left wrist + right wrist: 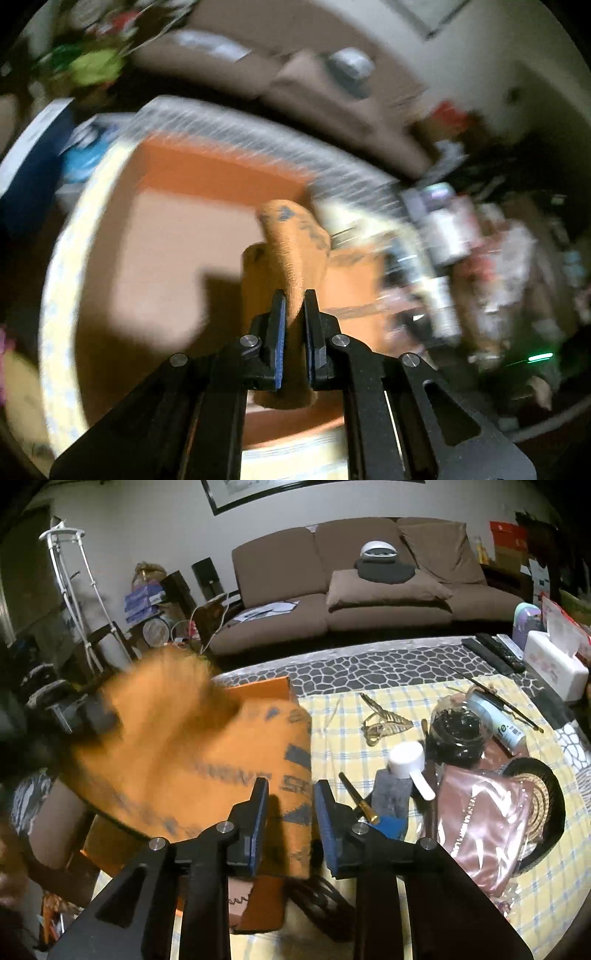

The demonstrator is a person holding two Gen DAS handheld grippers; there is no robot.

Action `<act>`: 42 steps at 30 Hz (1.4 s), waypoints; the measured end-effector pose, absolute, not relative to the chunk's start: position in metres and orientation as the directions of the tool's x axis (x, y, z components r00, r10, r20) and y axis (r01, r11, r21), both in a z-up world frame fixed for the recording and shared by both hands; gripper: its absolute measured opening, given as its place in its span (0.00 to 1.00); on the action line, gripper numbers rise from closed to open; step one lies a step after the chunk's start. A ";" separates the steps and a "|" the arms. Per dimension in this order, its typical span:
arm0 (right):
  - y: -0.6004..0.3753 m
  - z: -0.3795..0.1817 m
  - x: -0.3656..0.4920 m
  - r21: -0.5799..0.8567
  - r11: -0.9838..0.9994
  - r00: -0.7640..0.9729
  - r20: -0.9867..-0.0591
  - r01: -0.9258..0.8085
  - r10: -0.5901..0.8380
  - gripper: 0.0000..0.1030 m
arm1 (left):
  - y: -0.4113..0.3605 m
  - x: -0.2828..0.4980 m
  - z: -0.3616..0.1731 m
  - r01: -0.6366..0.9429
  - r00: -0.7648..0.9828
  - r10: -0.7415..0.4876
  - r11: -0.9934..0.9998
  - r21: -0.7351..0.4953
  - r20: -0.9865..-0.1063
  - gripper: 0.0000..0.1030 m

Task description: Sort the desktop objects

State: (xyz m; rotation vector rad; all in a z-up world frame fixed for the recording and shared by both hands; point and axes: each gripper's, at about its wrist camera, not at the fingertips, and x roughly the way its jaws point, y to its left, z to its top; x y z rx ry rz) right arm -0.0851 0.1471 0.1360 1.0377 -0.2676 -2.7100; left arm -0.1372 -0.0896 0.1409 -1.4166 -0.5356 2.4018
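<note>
My left gripper (294,295) is shut on an orange cloth with dark blue print (291,236) and holds it above an open orange box (177,236). The left wrist view is blurred by motion. In the right wrist view the same orange cloth (192,753) hangs over the orange box (264,690) at the left of the table. My right gripper (291,786) is open, its fingers either side of the cloth's right edge, not closed on it.
On the yellow checked tablecloth (369,746) lie a gold hair clip (384,722), a white scoop (410,764), a jar of black items (456,731), a white tube (496,720), a pink satin pouch (484,827) and a woven basket (543,794). A tissue box (554,664) and remotes (495,651) sit far right.
</note>
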 end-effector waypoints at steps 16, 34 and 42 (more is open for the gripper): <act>0.116 0.126 -0.088 0.165 -0.965 -0.700 -0.665 0.204 -0.261 0.30 | -0.130 -0.124 0.105 0.034 -0.449 0.151 -0.982 -0.186 -0.881 0.11; 0.116 0.120 -0.091 0.137 -0.969 -0.688 -0.685 0.204 -0.241 0.32 | -0.081 -0.150 0.080 -0.052 -0.327 0.022 -0.999 -0.006 -0.945 0.51; 0.113 0.107 -0.096 0.092 -0.980 -0.653 -0.734 0.177 -0.187 0.33 | -0.060 -0.157 0.055 -0.072 -0.268 -0.188 -0.974 0.214 -0.945 0.51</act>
